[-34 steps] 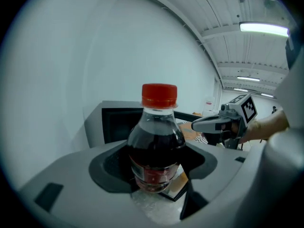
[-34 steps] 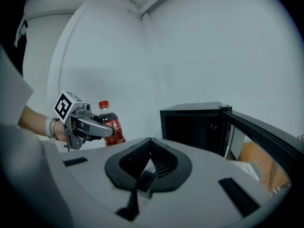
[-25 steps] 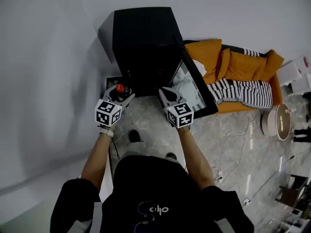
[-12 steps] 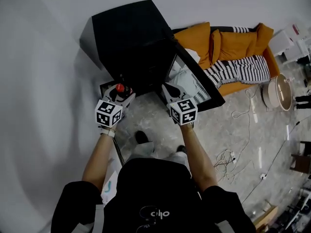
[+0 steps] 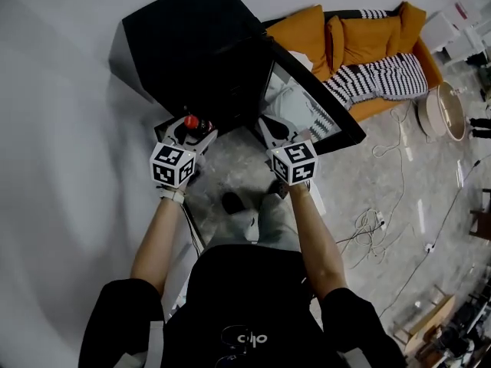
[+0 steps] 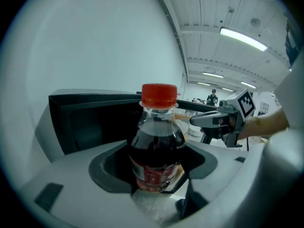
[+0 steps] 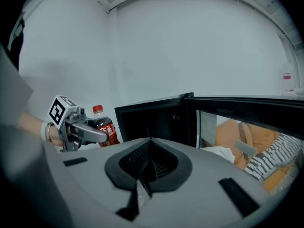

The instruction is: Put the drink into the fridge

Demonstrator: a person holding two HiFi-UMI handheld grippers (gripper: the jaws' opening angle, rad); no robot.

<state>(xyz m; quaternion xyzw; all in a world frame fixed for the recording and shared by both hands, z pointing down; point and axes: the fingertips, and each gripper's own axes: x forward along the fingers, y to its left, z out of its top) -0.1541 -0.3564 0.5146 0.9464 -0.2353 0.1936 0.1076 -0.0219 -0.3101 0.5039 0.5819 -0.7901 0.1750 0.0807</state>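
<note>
One drink bottle [image 6: 156, 144], probably weighty, stiff and slick, sits clamped at its label in the left gripper [image 6: 159, 194], fridge [image 5: 192, 52] at twelve o'clock, right gripper [image 7: 141, 186] closed on nothing.

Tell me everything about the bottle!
The bottle is small and looks like clear plastic, mostly full of dark drink. It has a red cap on top and a red label low down. It stands upright, gripped around its lower body by the left gripper, whose jaws press on both sides. It is held in the air in front of the open black fridge, not yet inside. Nothing else touches it.
</note>
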